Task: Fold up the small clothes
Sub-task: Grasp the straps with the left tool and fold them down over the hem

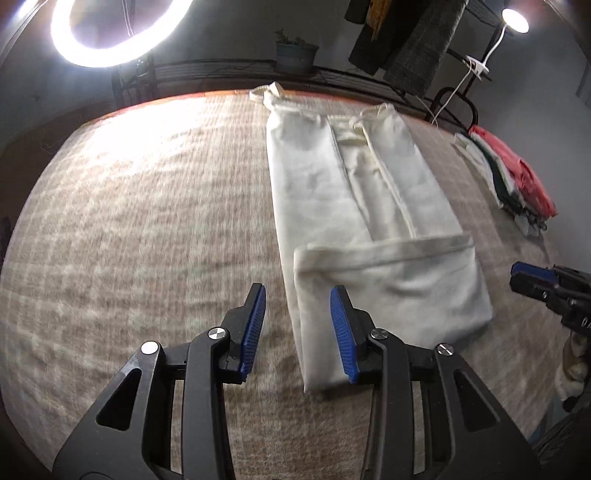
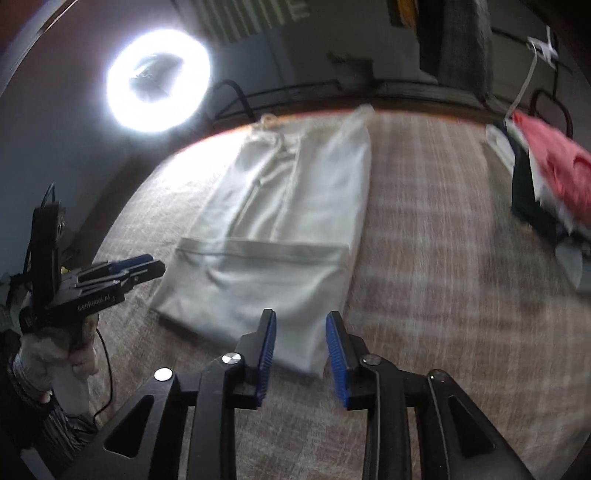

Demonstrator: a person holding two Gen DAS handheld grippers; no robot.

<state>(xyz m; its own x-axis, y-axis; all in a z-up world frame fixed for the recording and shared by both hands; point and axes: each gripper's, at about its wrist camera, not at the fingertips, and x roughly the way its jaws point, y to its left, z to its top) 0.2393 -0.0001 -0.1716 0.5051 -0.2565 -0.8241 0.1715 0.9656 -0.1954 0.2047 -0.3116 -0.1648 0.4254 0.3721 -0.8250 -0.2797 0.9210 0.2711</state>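
A cream garment [image 1: 362,206] lies lengthwise on the plaid-covered table [image 1: 147,221], its near end folded back over itself. It also shows in the right wrist view [image 2: 280,236]. My left gripper [image 1: 297,328] is open and empty, just above the garment's near left corner. My right gripper [image 2: 300,350] is open and empty, above the garment's near right corner. The right gripper shows at the right edge of the left wrist view [image 1: 535,280]. The left gripper shows at the left of the right wrist view [image 2: 125,273].
A stack of folded clothes [image 1: 513,177] with a red piece on top sits at the table's far right, also in the right wrist view [image 2: 554,177]. A ring light [image 1: 110,33] shines behind the table. Clothes hang on a rack [image 1: 406,44] at the back.
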